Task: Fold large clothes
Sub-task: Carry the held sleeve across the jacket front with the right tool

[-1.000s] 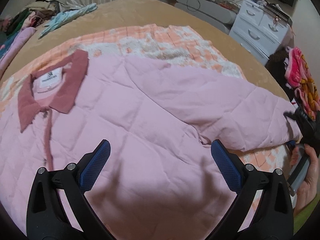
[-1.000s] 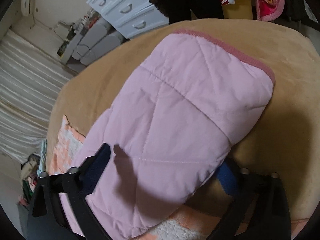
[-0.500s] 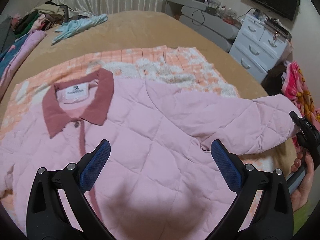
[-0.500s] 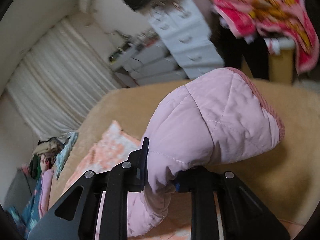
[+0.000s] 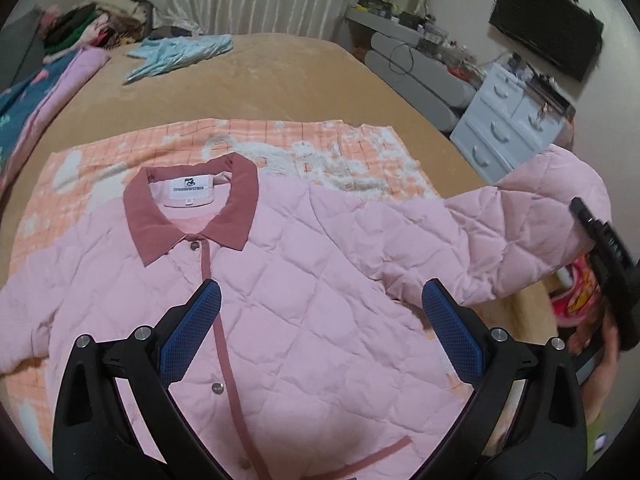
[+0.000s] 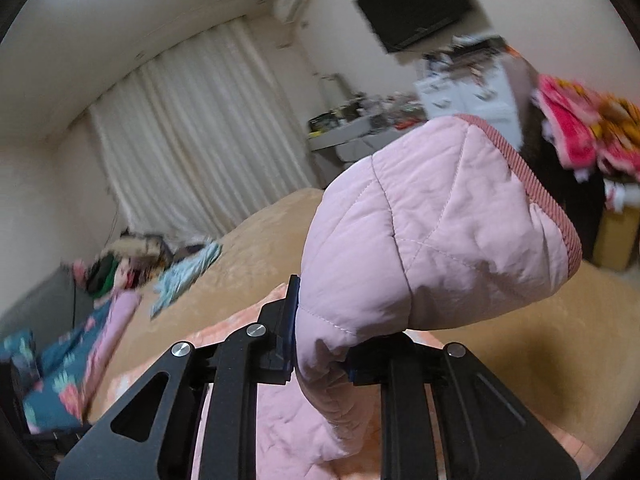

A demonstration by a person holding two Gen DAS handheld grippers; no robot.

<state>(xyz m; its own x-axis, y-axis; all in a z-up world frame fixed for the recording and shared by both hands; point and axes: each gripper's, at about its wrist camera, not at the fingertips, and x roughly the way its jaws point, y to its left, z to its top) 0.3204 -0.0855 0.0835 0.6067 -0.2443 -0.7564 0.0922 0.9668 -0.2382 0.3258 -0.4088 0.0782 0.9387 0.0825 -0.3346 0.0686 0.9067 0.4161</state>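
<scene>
While the pink quilted jacket (image 5: 304, 280) lies face-up on the bed (image 5: 280, 80), filling the centre of the frame, the right tool (image 6: 320, 340) pinches the sleeve (image 6: 432, 232) near its cuff, raised at right of frame. The left tool (image 5: 320, 320) hovers spread over the chest. Step in hand: sleeve fold. Next move, by judgement: carry the sleeve across the front panel, then release.
</scene>
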